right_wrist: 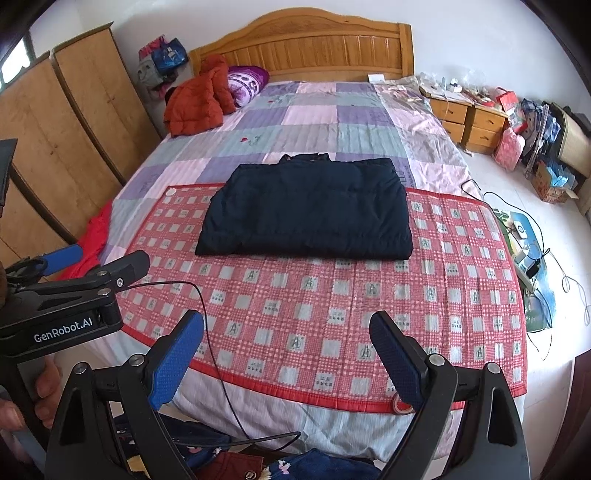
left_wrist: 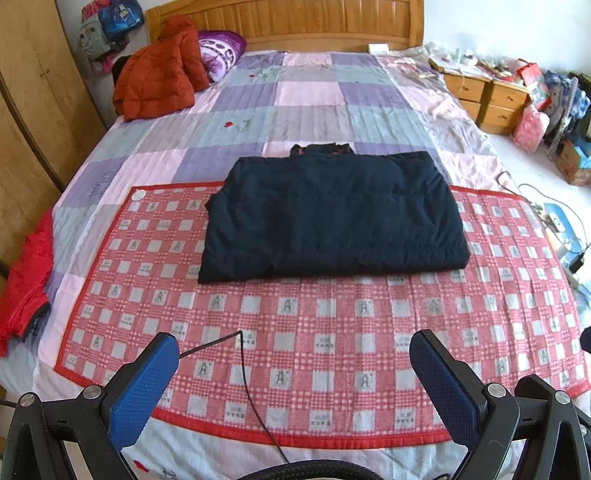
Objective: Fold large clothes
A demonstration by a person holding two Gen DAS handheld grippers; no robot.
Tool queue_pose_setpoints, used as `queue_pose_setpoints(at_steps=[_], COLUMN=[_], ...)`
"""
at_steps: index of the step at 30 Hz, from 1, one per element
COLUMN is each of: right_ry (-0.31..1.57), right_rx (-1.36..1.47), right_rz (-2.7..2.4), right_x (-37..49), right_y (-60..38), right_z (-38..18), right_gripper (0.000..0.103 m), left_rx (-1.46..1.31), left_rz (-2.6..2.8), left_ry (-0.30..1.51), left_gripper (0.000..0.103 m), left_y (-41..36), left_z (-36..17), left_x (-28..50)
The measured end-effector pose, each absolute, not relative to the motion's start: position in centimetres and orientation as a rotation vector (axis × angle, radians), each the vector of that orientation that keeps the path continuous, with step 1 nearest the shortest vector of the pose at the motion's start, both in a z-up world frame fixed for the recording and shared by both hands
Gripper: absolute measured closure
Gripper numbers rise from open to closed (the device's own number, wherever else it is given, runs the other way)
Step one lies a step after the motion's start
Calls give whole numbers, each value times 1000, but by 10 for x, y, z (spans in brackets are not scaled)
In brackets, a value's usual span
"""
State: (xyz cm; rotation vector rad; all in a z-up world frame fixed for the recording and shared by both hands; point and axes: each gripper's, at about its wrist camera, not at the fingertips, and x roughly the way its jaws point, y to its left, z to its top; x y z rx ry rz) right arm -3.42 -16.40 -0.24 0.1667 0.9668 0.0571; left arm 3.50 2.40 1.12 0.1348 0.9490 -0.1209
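Only the right wrist view shows the left gripper point(right_wrist: 92, 258).

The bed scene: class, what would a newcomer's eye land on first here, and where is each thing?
First, the dark navy jacket, folded into a neat rectangle at the far edge of the red checked mat mid-bed. Next, the orange padded coat heaped by the wooden headboard. Both grippers, left gripper and right gripper, hover open at the bed's near end.

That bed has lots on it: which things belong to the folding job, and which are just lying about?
Job: folded navy padded jacket; red checked mat beneath it.

Lying about: orange puffer coat, purple patterned pillow, red garment at the bed's edge, thin black cable.
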Motion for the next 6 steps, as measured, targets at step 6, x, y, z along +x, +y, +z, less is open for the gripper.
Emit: queue_pose_setpoints(at_steps=[6], right_ry=[970], right_rx=[174], right_rz=[45], right_x=[-30], right_y=[-166], right_z=[-4], right_gripper=[9], left_rx=[133], left_rz=[-134], left_ry=[944], left_gripper=[0], left_y=[26], left_z=[11], left_x=[38])
